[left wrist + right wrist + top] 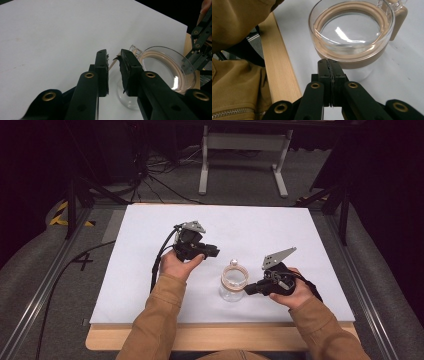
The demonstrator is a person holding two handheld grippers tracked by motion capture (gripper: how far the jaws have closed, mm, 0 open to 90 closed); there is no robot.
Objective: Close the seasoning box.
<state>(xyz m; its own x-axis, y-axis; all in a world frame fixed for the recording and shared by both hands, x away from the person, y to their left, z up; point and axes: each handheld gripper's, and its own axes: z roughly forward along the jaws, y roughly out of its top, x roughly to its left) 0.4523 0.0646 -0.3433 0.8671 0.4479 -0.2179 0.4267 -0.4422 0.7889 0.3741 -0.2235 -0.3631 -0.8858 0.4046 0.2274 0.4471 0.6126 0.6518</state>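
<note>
The worktop (150, 270) is big and white, with a wooden edge on the person's side. Around it the room is dark, with a grey floor, black cables and the legs of a white stand behind.

A glass jar (233, 282) stands upright on the worktop, near the front edge, between the two hands. It is clear and looks empty. Its glass lid (352, 27) has a tan ring and sits on the mouth of the jar, with a small knob at the far side.

The left tongs (216, 252) are just beside the jar, up and to its left. In the left gripper view they (113, 72) are spread a little, with a small gap, and they hold nothing. The knob is right behind their tips.

The right tongs (247, 290) are at the jar's right side. In the right gripper view they (329, 70) are pressed together with nothing between them, and the tips are very near or touching the tan ring.

I think the work on the lid is just starting. The lid is on, and no tongs grip it yet.
</note>
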